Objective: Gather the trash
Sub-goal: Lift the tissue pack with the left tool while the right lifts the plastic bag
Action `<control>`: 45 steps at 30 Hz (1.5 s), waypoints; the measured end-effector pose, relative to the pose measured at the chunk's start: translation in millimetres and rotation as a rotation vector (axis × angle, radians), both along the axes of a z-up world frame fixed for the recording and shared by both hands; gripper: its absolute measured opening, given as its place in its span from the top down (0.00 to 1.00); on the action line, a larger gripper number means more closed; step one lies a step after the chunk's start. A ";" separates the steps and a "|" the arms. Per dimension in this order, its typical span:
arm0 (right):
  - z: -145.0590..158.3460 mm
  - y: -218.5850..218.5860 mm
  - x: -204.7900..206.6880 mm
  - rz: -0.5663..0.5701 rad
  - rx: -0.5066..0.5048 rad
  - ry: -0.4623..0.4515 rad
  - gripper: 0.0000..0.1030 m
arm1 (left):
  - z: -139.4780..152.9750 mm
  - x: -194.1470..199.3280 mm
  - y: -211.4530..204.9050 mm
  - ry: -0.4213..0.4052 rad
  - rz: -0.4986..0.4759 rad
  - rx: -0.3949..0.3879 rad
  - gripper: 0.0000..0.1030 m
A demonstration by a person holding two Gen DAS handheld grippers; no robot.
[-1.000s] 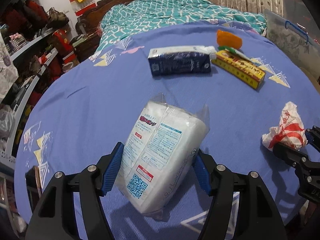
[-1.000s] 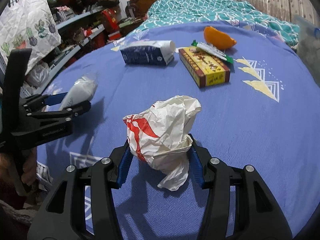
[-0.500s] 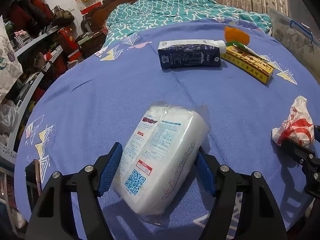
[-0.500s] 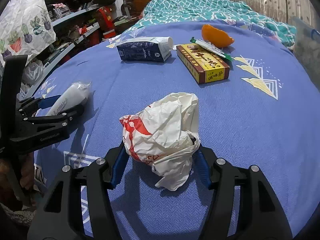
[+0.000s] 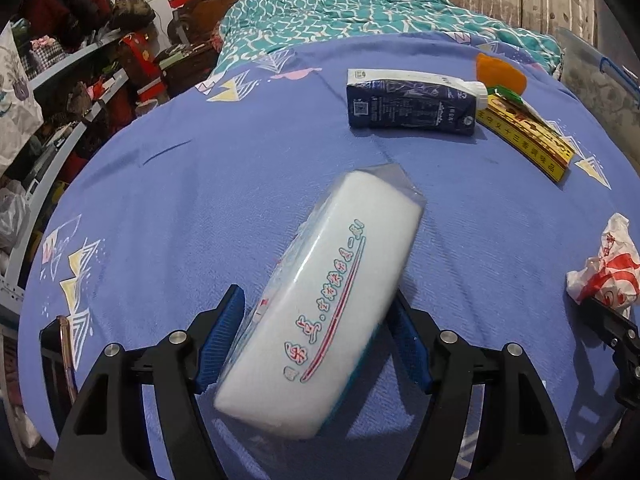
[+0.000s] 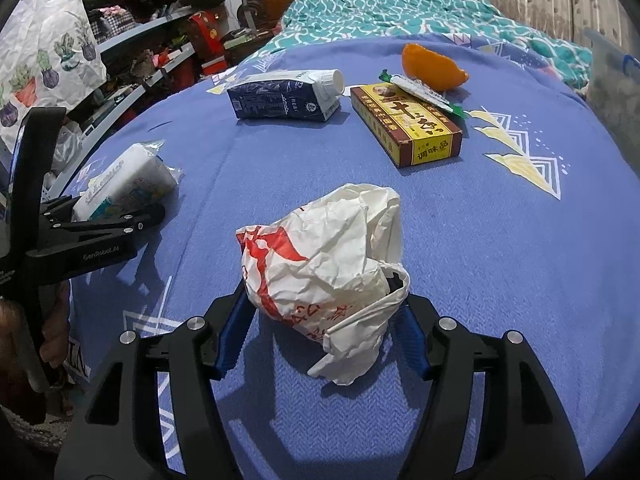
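Left wrist view first. Broad bare stretches of the blue patterned bedspread [image 5: 200, 200] lie to the left of and beyond the left gripper [image 5: 316, 344]; its left edge drops toward cluttered grey shelves [image 5: 72, 92]. Between the blue pads [image 5: 224, 336] sits a white plastic-wrapped tissue pack with red lettering [image 5: 332, 300], tilted up to the right. The jaws stand fairly wide, closed against the pack's sides; the right pad is mostly hidden behind the pack. Farther off lie a dark blue milk carton on its side [image 5: 412, 104], a long yellow and brown box [image 5: 528, 136] and an orange peel [image 5: 500, 72], the peel partly hidden by the carton's cap. At the right margin the crumpled white and red plastic bag [image 5: 604, 272] is cut off by the frame.

Right wrist view next. The right gripper [image 6: 316, 324] pinches the crumpled bag [image 6: 320, 264] between its pads, jaws moderately spread; the bag hides the right pad almost wholly. Open bedspread [image 6: 500, 260] extends to the right and ahead as far as the box [image 6: 408, 124], which carries a white and green tube [image 6: 424, 92], with the peel [image 6: 432, 68] behind and the carton [image 6: 284, 96] just left of the box. At left, well apart from the bag, the left gripper [image 6: 120, 208] holds the tissue pack [image 6: 124, 184]; the hand [image 6: 36, 340] on its handle is dim and cut off.
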State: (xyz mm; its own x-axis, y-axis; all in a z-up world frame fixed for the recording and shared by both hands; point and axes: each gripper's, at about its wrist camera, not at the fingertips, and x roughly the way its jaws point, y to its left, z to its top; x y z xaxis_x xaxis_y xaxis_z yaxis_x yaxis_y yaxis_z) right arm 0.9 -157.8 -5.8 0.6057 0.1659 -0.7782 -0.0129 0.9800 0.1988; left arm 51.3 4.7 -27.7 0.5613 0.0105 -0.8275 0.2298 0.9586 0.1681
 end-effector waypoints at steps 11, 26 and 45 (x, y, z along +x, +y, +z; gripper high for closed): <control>0.8 -0.4 10.2 -0.003 0.012 0.012 0.36 | 1.1 19.7 -4.6 0.021 -0.020 -0.010 0.34; 3.7 -7.4 16.9 -0.038 0.005 -0.026 0.25 | 1.0 48.6 -10.7 0.062 -0.040 -0.056 0.30; 17.1 18.5 17.0 0.037 -0.054 -0.089 0.48 | 10.3 46.7 22.0 -0.032 0.051 -0.028 0.70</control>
